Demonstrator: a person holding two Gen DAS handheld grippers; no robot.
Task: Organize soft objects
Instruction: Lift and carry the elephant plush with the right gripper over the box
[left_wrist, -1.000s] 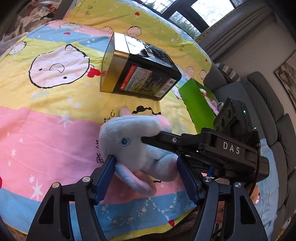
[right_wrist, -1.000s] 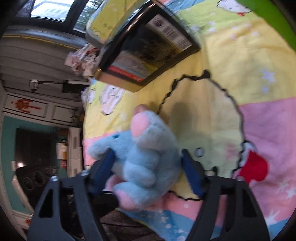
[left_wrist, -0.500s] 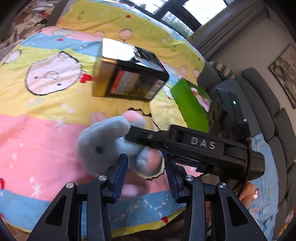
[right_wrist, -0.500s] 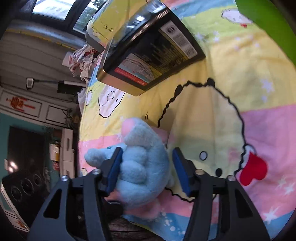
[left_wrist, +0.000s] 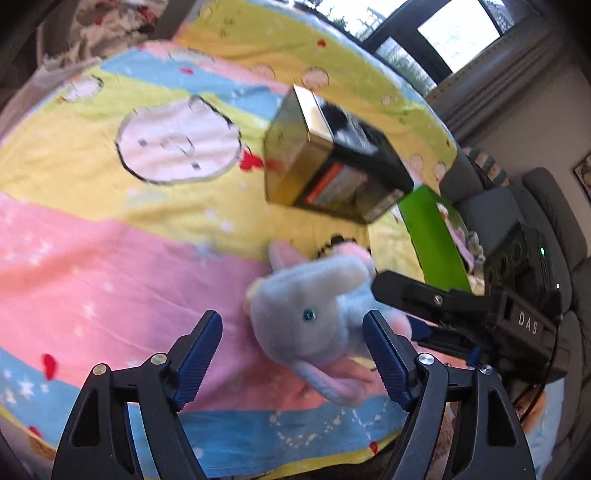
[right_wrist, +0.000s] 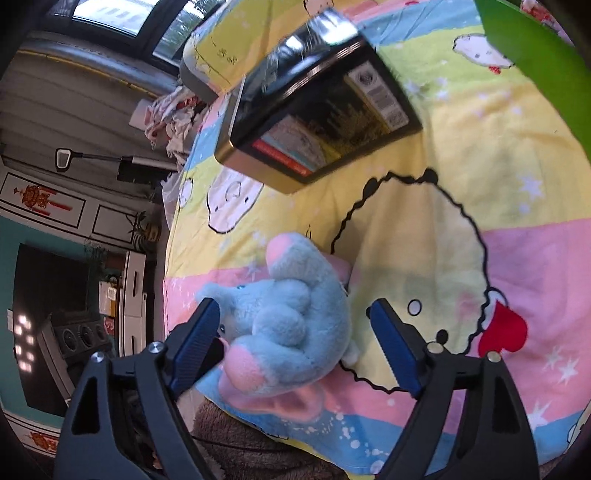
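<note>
A: Where is the plush elephant (left_wrist: 314, 317)?

B: On the patterned blanket (left_wrist: 110, 258), lower centre-right of the left wrist frame. It lies toward the right-hand finger of the left gripper (left_wrist: 293, 349) — the toy's side is at that blue pad, while the left-hand pad stands apart from it. Fingers are spread wide and hold nothing.

A: And the right gripper (right_wrist: 299, 343)?

B: Also spread wide, gripping nothing. In the right wrist frame the plush elephant (right_wrist: 291, 314) sits against the left-hand pad; the right-hand pad is clear of it, over a yellow cartoon face on the blanket (right_wrist: 517, 184).

A: What does each view add?

B: The left wrist view shows the right gripper's body at the right edge, marked "DAS", one finger reaching the toy's back. It also shows the eye and trunk. The right wrist view shows the toy's back and pink feet. Both show the black-and-gold box (left_wrist: 332, 162) beyond the toy — upper centre (right_wrist: 314, 110) — and a green box (left_wrist: 432, 240).
</note>
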